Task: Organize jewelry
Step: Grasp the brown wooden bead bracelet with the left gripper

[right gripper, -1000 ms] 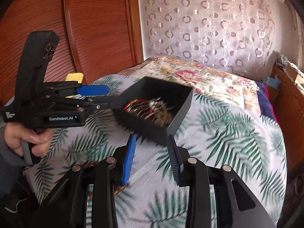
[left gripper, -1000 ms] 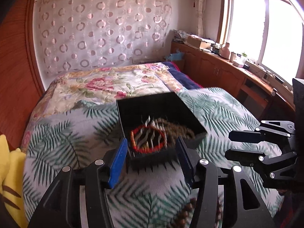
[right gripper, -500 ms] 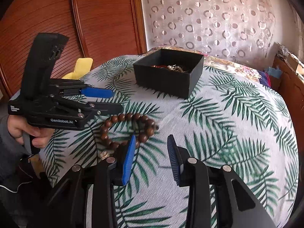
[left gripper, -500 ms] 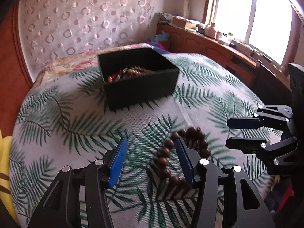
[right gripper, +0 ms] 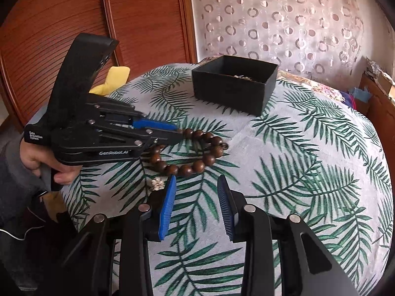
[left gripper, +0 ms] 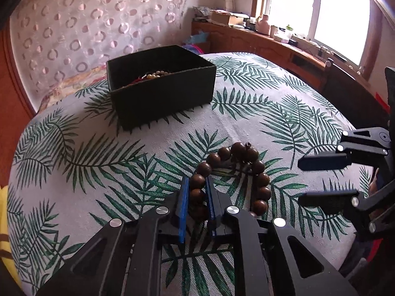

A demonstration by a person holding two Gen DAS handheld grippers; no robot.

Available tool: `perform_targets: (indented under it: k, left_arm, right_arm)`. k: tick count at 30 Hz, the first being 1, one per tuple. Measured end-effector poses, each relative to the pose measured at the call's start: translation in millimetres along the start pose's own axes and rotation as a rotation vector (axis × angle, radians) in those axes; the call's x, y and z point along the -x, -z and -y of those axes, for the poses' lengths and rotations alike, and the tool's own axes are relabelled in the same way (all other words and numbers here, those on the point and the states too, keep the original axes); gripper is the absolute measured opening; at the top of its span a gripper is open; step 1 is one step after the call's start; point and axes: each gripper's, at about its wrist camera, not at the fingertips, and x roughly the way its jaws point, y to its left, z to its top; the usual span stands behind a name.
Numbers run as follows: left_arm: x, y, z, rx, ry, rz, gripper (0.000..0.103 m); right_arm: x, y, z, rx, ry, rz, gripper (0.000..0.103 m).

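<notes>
A brown wooden bead bracelet [left gripper: 256,167] lies on the palm-leaf cloth; it also shows in the right wrist view [right gripper: 195,153]. My left gripper [left gripper: 197,185] is shut on the bracelet's near-left beads, still resting on the cloth; it shows from the side in the right wrist view [right gripper: 177,133]. My right gripper [right gripper: 196,187] is open and empty, just short of the bracelet; it shows at the right in the left wrist view [left gripper: 325,180]. A black open box [left gripper: 163,98] with other jewelry inside stands farther back, also in the right wrist view [right gripper: 234,91].
A small pale beaded piece [right gripper: 156,183] lies by my right gripper's left finger. A yellow cushion [right gripper: 111,81] sits at the table's left edge. A wooden wardrobe [right gripper: 98,24], a patterned curtain [left gripper: 98,19] and a window ledge [left gripper: 284,37] with clutter surround the table.
Both grippers dropped from above the box to the bracelet. My left gripper closed from open onto the bracelet's beads. The right gripper stayed open.
</notes>
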Motion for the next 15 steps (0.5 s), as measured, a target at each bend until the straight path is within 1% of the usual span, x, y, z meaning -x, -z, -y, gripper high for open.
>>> perform_targets:
  k: [8, 13, 15]
  left_arm:
    - [20, 2, -17, 0.060, -0.025, 0.053, 0.012]
    - [29, 7, -26, 0.091, -0.035, 0.072, 0.012]
    - [30, 10, -28, 0.100, -0.034, 0.074, 0.012]
  right_arm:
    - [-14, 2, -24, 0.065, -0.047, -0.039, 0.037]
    - [-19, -2, -30, 0.068, -0.061, -0.046, 0.037]
    - [-21, -5, -30, 0.060, -0.065, -0.049, 0.032]
